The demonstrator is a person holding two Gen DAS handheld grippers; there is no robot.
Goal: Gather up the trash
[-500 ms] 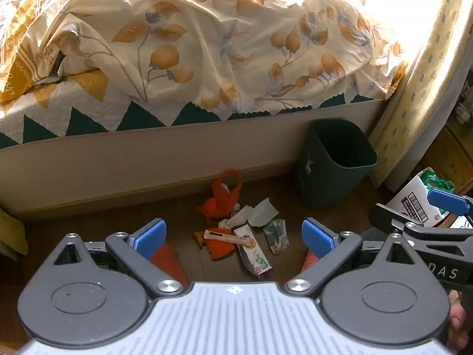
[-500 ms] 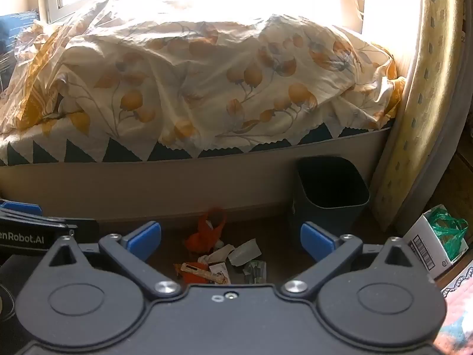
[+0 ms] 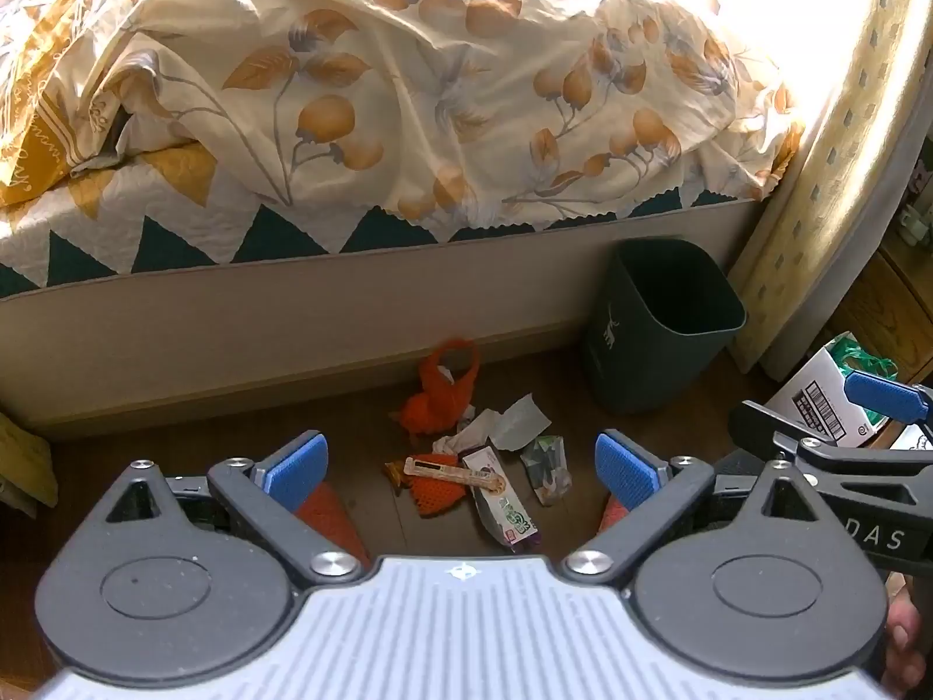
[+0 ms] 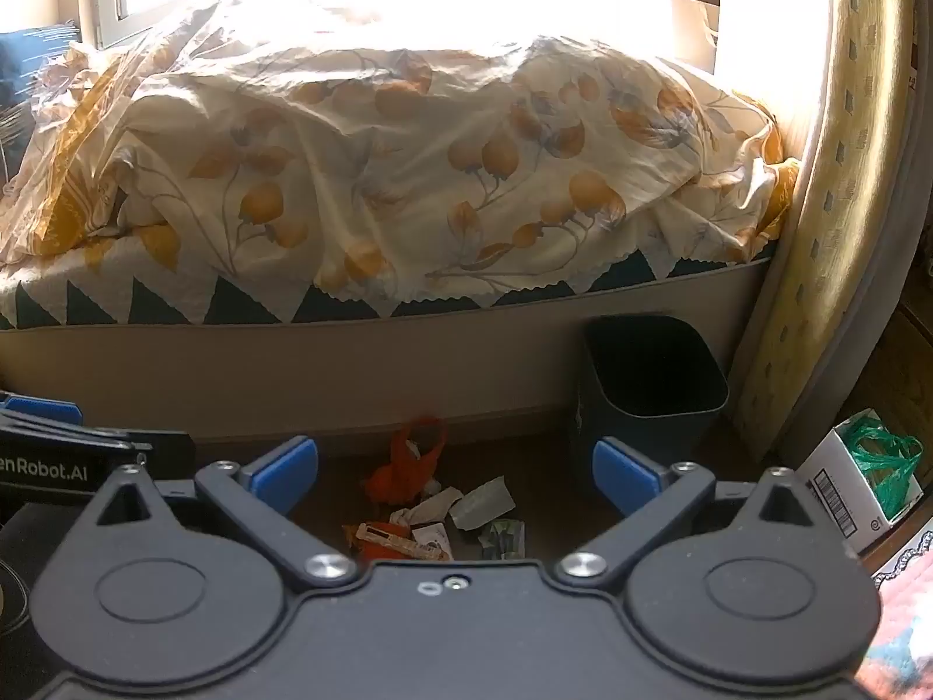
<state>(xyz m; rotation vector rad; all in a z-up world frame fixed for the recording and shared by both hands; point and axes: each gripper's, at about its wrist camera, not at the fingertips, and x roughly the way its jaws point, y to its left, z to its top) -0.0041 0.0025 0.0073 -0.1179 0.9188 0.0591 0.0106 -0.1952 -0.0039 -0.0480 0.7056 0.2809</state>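
Trash (image 3: 484, 466) lies scattered on the wooden floor (image 3: 361, 443) beside the bed (image 3: 291, 315), just left of the dark bin (image 3: 665, 321) (upright, mouth clear). Both the left gripper (image 3: 460, 469) and right gripper (image 4: 455, 475) hang above it, fingers spread wide, grasping nothing. Risk: the 2 tools sit close together and could collide descending, and thin flat wrappers (image 3: 507, 510) may slide away rather than lift when pinched.
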